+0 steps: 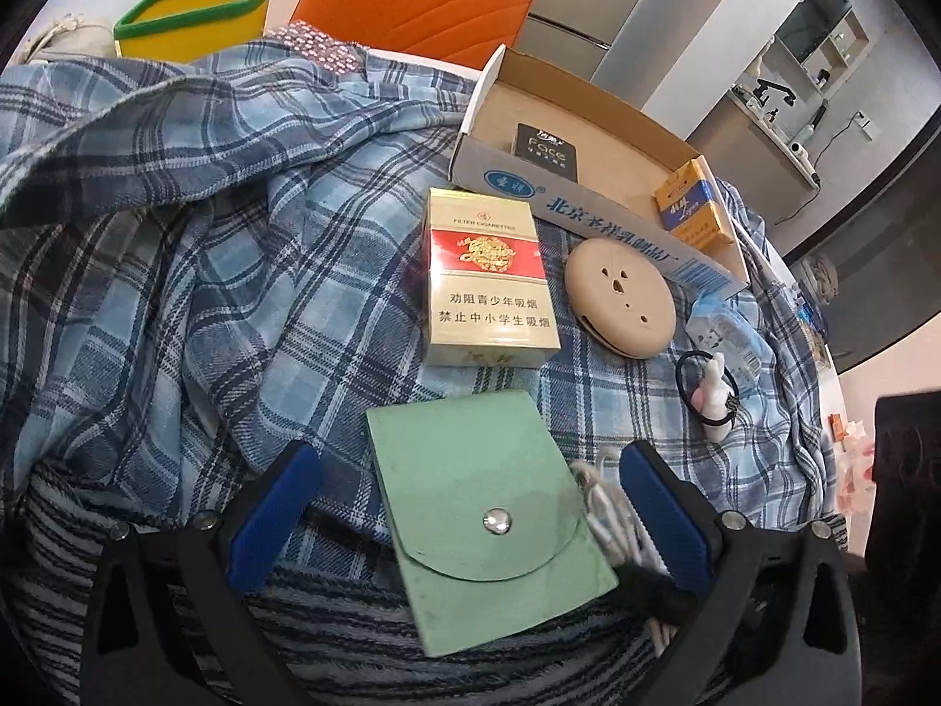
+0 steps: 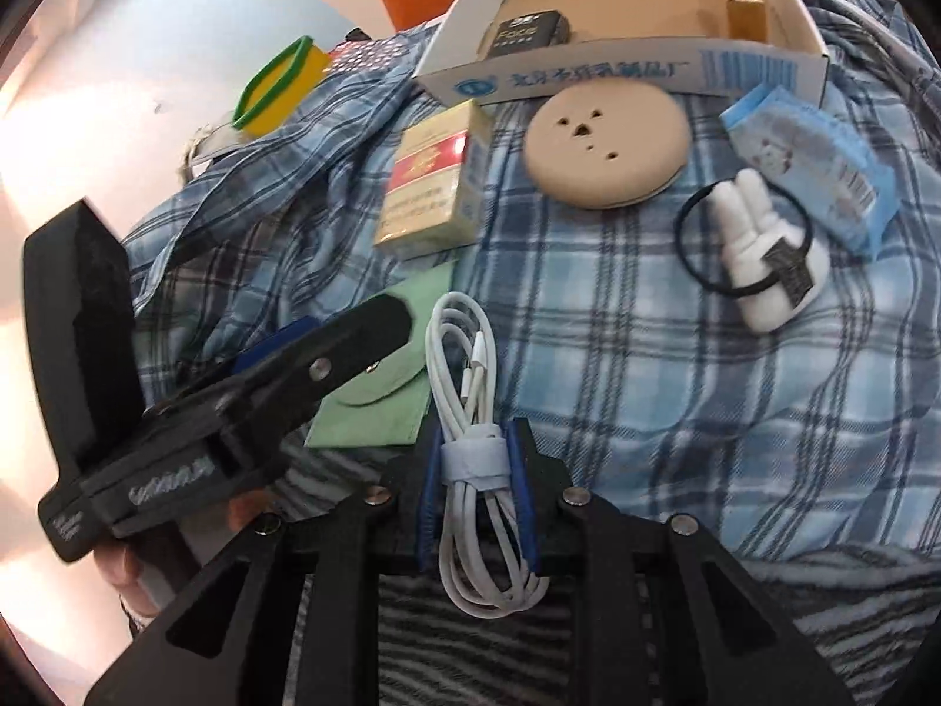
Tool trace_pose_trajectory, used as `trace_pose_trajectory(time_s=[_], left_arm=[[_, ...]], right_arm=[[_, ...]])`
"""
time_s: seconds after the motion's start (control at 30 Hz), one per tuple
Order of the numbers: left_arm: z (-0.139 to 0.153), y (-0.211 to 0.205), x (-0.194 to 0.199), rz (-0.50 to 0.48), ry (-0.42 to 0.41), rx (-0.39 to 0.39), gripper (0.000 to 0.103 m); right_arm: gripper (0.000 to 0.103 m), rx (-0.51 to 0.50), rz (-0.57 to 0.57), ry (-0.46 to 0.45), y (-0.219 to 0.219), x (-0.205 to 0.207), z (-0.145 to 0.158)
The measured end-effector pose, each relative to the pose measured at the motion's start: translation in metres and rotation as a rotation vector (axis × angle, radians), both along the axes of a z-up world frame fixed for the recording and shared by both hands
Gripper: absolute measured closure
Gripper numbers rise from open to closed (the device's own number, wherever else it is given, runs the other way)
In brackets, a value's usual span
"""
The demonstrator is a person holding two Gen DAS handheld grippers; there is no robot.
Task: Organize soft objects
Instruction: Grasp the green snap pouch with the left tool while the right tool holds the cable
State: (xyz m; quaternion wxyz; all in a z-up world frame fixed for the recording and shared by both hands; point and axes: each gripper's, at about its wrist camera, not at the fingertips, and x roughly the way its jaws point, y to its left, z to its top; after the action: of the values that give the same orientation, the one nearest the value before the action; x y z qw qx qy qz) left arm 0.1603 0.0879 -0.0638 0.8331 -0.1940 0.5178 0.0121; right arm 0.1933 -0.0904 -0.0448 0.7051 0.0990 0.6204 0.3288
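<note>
Right wrist view: coiled white charging cable point(image 2: 470, 406) is pinched in the right gripper point(image 2: 476, 441), seemingly for stowing; left gripper point(image 1: 470, 506), spread, straddles the green snap-flap felt pouch point(image 1: 476, 523).

The plaid cloth point(image 1: 235, 223) hides the tabletop. The left gripper point(image 2: 329, 347) covers part of the green pouch point(image 2: 376, 406). The tissue packet point(image 1: 726, 341) print is too blurred to read.
</note>
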Motion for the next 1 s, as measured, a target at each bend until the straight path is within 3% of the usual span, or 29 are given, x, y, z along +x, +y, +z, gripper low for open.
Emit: trace_pose_trajectory(time_s=[0.23,0.4,0.53,0.77,1.0], left_arm=[[-0.004,0.003,-0.001,0.012,0.027,0.017,0.000],[0.001,-0.003,-0.002,0.015,0.006,0.085,0.000],[0.001,-0.012,-0.002,-0.013,-0.005,0.083,0.000],[-0.009,-0.020,0.005,0.000,0.035,0.171,0.000],[-0.015,-0.031,0.006,-0.036,0.055,0.243,0.029]], right_arm=[[0.082,0.005,0.021,0.003,0.004,-0.019,0.005],[0.082,0.047,0.014,0.033,-0.013,-0.026,0.010],[0.082,-0.036,-0.101,-0.076,-0.043,-0.024,0.021],[0.082,-0.148,-0.236,-0.268,-0.064,-0.006,0.036],[0.082,-0.135,-0.217,-0.265,-0.049,-0.002,0.031]])
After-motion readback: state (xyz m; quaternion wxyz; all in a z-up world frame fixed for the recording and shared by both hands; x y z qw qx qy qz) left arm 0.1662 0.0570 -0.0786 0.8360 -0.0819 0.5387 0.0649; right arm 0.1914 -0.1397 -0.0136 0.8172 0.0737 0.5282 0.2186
